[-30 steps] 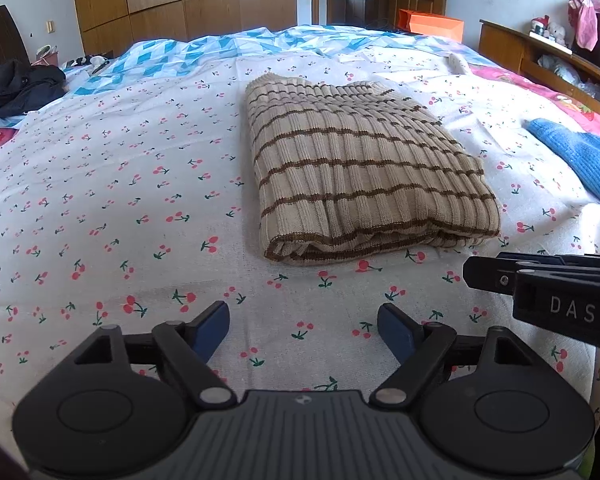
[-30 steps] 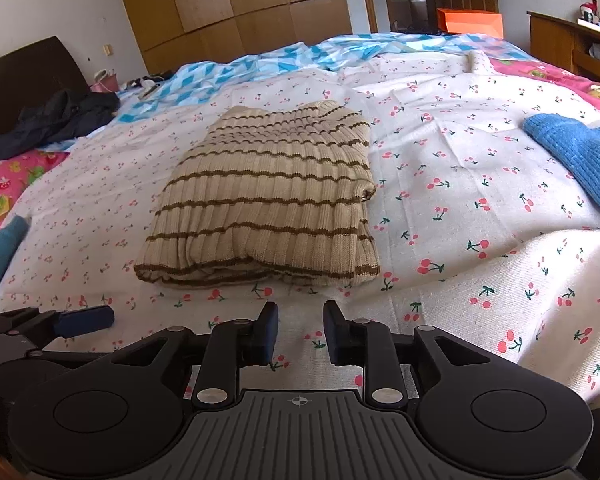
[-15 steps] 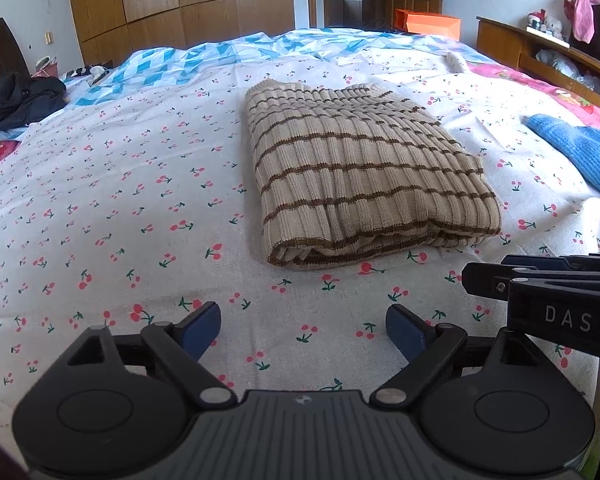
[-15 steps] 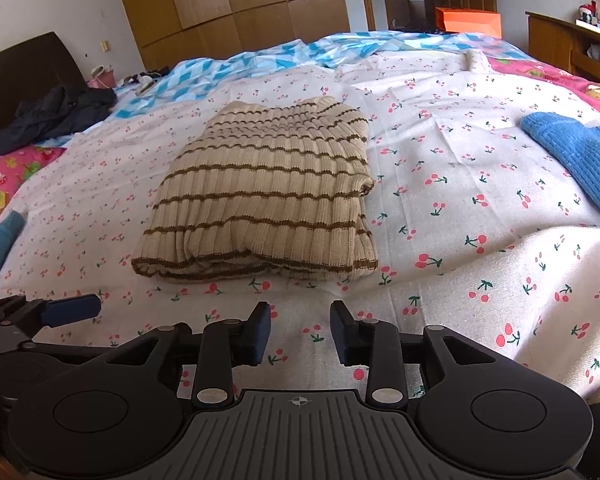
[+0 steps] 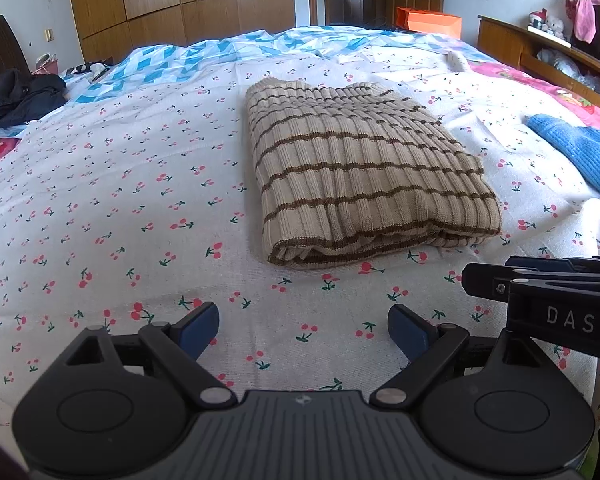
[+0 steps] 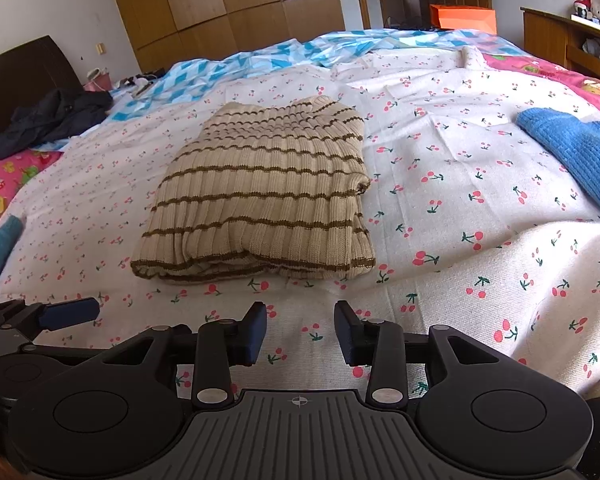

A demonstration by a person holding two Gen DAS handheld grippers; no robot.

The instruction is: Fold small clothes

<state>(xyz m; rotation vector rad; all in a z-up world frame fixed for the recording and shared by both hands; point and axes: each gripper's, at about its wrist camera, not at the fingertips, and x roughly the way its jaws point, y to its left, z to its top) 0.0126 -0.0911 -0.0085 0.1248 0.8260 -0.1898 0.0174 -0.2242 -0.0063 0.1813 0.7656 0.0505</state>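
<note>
A beige sweater with brown stripes (image 5: 360, 168) (image 6: 264, 196) lies folded into a rectangle on the cherry-print sheet (image 5: 120, 208) (image 6: 460, 200). My left gripper (image 5: 303, 326) hovers just short of the sweater's near edge, jaws wide open and empty. My right gripper (image 6: 300, 326) hangs beside it, also short of the sweater; its jaws are opening with nothing between them. Each gripper shows at the edge of the other's view: the right gripper (image 5: 540, 284) and the left gripper (image 6: 60, 312).
A blue knit garment (image 5: 580, 156) (image 6: 576, 152) lies at the right. Dark clothing (image 5: 16, 96) (image 6: 52, 120) is heaped at the far left. A blue-and-white quilt (image 5: 220, 56) covers the far end. A wooden wardrobe (image 5: 180, 4) and a shelf (image 5: 540, 48) stand behind.
Both grippers' jaws have spread wider, the right from a narrow gap to a moderate one. The sweater has not moved.
</note>
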